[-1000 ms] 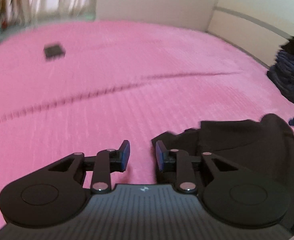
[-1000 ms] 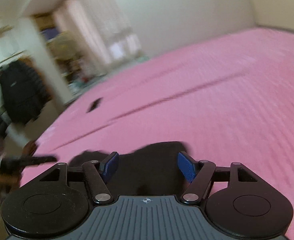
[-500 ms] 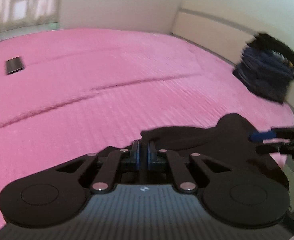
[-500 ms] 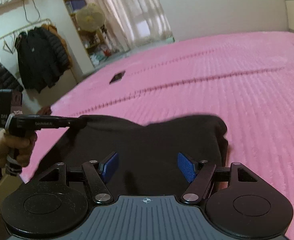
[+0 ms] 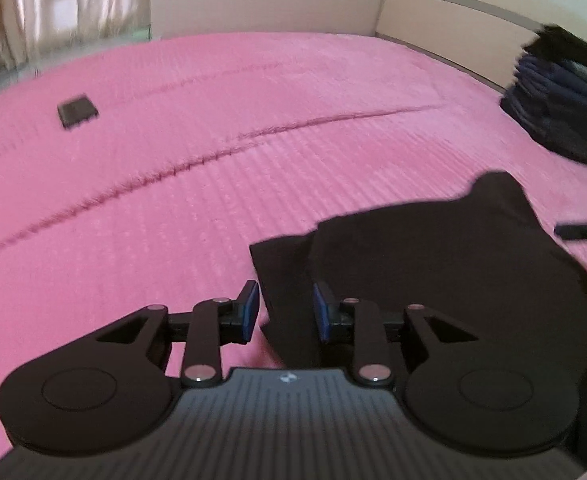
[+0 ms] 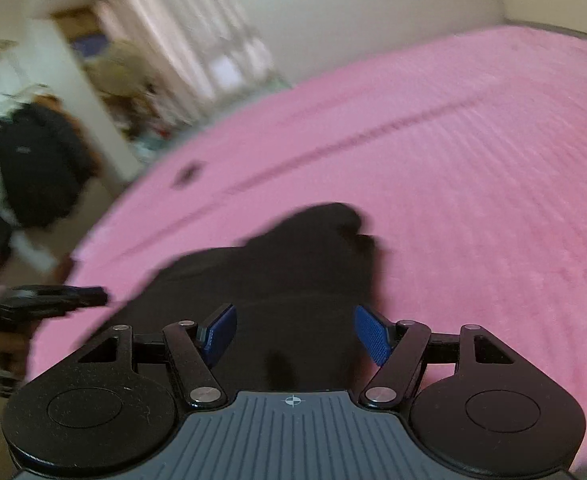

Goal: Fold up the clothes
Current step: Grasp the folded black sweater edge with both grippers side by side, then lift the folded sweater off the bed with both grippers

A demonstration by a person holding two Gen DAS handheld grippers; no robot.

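A black garment [image 5: 433,272] lies partly folded on the pink bedspread [image 5: 213,152], near its front right corner. My left gripper [image 5: 285,312] hovers at the garment's left edge. Its jaws are opening, and a corner of the cloth shows between the blue pads without being pressed. In the right wrist view the same garment [image 6: 293,264] spreads out under my right gripper [image 6: 295,334], which is open above the cloth with nothing gripped. The left gripper [image 6: 53,300] shows there at the left edge, in a hand. The right gripper's tip [image 5: 581,232] pokes in at the right edge of the left wrist view.
A pile of folded dark clothes [image 5: 557,92] sits at the bed's far right by the headboard [image 5: 453,8]. A small flat black object [image 5: 76,111] lies on the far left of the bed. Dark coats [image 6: 37,168] hang beyond the bed edge.
The left gripper's jaws were shut at the garment's edge half a second ago and now stand apart. Both views have swung sideways, and the garment's outline has shifted.
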